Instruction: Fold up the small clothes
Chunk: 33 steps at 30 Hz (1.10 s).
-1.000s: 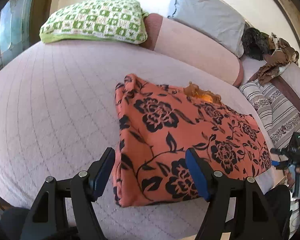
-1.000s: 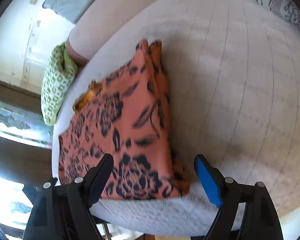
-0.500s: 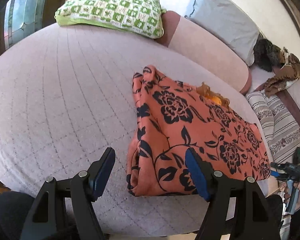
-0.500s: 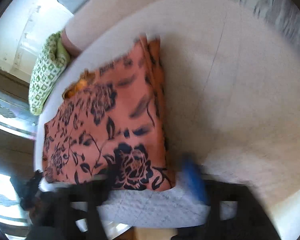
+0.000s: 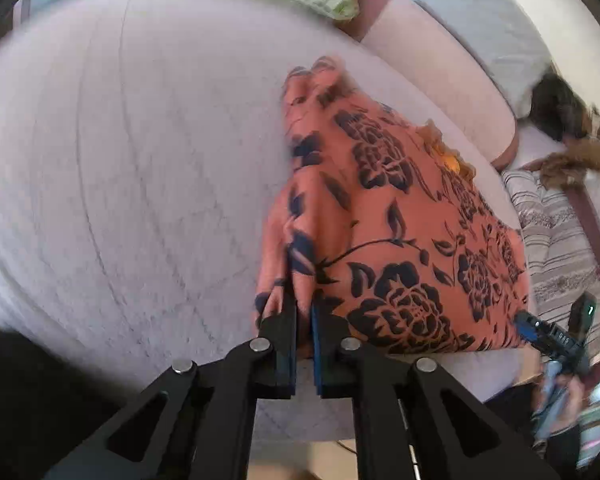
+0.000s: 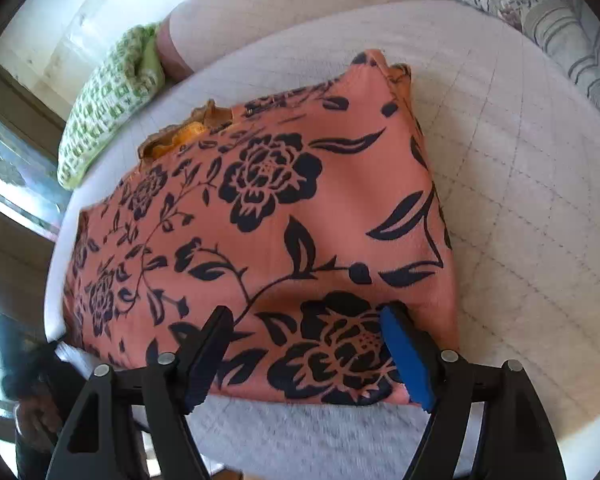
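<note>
An orange garment with black flowers point(image 5: 384, 224) lies partly folded on the pale quilted bed point(image 5: 120, 168). My left gripper point(image 5: 303, 312) is shut on the garment's near left corner at the bed's front edge. In the right wrist view the same garment point(image 6: 268, 216) fills the middle. My right gripper point(image 6: 308, 344) is open, its fingers standing over the garment's near right corner. The right gripper also shows in the left wrist view point(image 5: 556, 340), at the far right past the garment's edge.
A green and white patterned pillow point(image 6: 112, 96) and a long pink bolster point(image 5: 440, 76) lie at the head of the bed. A grey pillow point(image 5: 484, 28), a striped cushion point(image 5: 556, 240) and a brown bundle point(image 5: 572, 140) lie to the right.
My left gripper moved forward and right and shut on the garment's near left corner. My right gripper moved in over the near right corner and stayed open.
</note>
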Motion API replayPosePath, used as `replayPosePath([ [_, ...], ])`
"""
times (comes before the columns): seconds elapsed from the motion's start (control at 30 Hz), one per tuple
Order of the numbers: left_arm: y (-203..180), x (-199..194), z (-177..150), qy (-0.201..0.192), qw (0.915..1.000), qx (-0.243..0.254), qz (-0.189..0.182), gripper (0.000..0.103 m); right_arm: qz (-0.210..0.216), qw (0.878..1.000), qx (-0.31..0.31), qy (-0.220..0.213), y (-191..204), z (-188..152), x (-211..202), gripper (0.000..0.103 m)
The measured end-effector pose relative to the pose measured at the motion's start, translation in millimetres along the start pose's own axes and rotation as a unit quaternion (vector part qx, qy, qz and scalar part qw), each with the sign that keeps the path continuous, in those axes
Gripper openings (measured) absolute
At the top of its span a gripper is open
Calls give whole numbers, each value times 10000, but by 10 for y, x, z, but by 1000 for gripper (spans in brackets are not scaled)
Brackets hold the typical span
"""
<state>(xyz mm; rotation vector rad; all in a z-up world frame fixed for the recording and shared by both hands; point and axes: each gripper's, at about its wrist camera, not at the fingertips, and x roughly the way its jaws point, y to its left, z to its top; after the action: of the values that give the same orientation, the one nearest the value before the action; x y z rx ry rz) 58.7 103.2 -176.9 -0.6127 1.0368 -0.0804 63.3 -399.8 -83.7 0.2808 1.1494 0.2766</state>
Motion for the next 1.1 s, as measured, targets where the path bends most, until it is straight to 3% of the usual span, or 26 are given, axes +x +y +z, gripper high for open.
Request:
replayPosePath([
  [0.1, -150, -205, 98, -215, 9996, 180, 100, 22, 132, 9999, -31, -25, 13, -3, -52, 87],
  [0.17, -305, -344, 228, -532, 9969, 530, 223, 60, 266, 9996, -22, -23, -37, -15, -34, 87],
  [0.23, -408, -397, 416, -871, 9929, 738, 335, 70, 396, 9992, 75, -63, -79, -8, -25, 87],
  [0.3, -486, -265, 718, -950, 9898, 959, 457, 70, 466, 9988, 145, -89, -110, -13, -36, 87],
  [0.43, -410, 288, 1344, -441, 9960, 729, 269, 64, 528, 9984, 135, -117, -65, -23, -29, 88],
  [0.53, -270, 698, 1613, 85, 9990, 387, 186, 41, 594, 9981, 99, -126, -86, -33, -51, 88],
  [0.57, -233, 774, 1674, 106, 9993, 302, 183, 26, 633, 9978, 109, -133, -105, -36, -61, 88],
  [0.6, -239, 780, 1696, 54, 9992, 357, 166, 18, 661, 9976, 125, -137, -114, -40, -66, 88],
  [0.67, -284, 761, 1683, -185, 9973, 658, 276, 12, 714, 9972, 161, -136, -134, -40, -74, 88],
  [0.7, -251, 842, 1651, -191, 9955, 835, 393, 13, 723, 9972, 166, -132, -137, -38, -69, 88],
  [0.8, -131, 812, 1612, -284, 9975, 624, 160, 16, 745, 9970, 181, -82, -124, -17, -47, 91],
  [0.9, -276, 701, 1538, -353, 9928, 976, 607, 27, 725, 9972, 167, -37, -116, -5, -50, 91],
  [0.97, -414, 570, 1444, -441, 9898, 1189, 645, 34, 710, 9970, 302, 3, -82, 55, -110, 91],
  [1.1, -665, 214, 1144, -872, 9807, 1573, 770, 58, 1066, 9927, 282, -480, 67, 226, -348, 91],
])
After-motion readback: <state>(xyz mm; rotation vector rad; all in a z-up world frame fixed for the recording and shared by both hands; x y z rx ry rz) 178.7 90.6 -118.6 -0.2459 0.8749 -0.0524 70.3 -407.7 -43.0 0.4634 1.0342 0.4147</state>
